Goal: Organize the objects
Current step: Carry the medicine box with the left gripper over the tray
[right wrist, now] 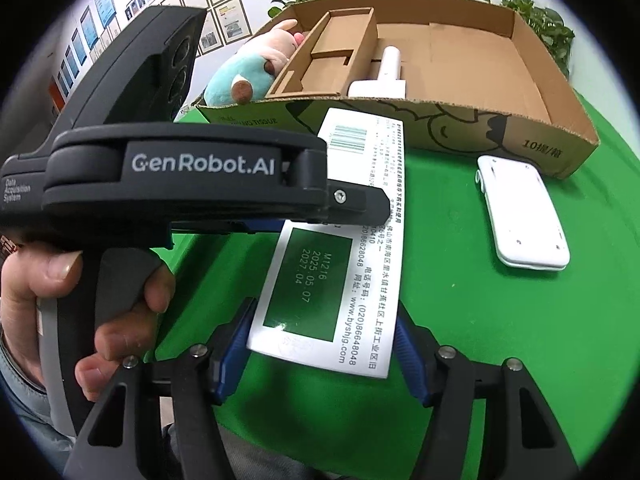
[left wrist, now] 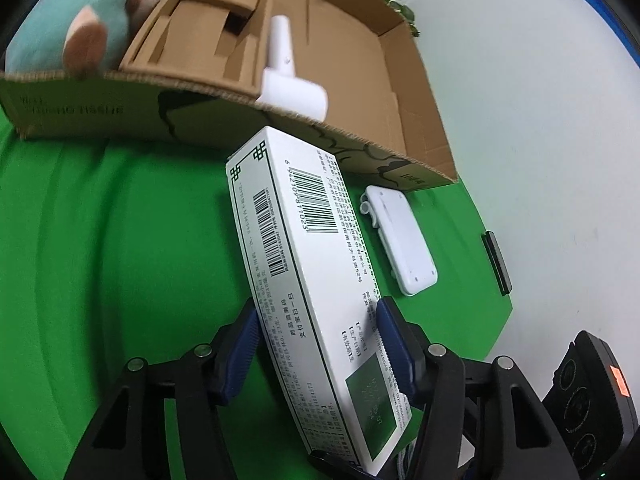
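We have both grippers, left (left wrist: 316,332) and right (right wrist: 324,336), clamped on the long white box (left wrist: 304,264), raised aslant above the green mat (left wrist: 120,240) just before the cardboard tray (left wrist: 360,80), presumably to steady its length for loading.

Green table (right wrist: 500,340), cardboard tray (right wrist: 520,136) (open), white case (right wrist: 520,216)

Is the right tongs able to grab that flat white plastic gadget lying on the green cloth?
Probably not right now. The right tongs are already closed around the long white printed carton. The flat white plastic gadget lies uncovered on the green cloth, so once the carton is let go, the way looks free.
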{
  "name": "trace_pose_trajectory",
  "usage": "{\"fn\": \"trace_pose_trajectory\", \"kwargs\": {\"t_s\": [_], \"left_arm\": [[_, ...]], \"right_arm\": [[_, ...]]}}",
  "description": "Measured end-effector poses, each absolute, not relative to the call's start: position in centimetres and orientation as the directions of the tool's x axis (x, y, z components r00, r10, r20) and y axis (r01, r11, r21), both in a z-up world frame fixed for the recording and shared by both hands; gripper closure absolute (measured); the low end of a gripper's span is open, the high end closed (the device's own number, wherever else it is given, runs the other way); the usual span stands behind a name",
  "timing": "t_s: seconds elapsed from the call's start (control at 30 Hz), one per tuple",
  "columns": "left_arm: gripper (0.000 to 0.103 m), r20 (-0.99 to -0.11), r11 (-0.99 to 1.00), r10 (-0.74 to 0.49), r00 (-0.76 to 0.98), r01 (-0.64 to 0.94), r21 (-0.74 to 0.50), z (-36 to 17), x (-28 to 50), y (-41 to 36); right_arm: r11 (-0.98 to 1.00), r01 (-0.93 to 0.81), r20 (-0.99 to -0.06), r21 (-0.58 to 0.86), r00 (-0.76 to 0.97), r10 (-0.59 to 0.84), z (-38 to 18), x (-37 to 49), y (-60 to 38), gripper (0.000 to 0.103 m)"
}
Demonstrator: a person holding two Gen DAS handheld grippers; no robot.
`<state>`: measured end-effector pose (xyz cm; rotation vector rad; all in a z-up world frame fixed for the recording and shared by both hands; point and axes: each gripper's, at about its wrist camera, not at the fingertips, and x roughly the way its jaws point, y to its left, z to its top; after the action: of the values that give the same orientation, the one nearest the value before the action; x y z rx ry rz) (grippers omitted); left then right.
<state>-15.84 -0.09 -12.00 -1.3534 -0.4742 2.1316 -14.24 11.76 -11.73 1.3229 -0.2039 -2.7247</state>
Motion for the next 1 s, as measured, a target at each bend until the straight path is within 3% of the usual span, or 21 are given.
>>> {"fn": "trace_pose_trajectory", "kwargs": {"t_s": [1.0], "left_arm": [[0.051, -0.534, -0.791, 0.608, -0.587, -0.505, -0.345, 7.0, -20.4, 3.7]], "right_arm": [[-0.995, 0.052, -0.479, 0.085, -0.874, -0.086, 0.2, -21.6, 14.6, 0.04]]}}
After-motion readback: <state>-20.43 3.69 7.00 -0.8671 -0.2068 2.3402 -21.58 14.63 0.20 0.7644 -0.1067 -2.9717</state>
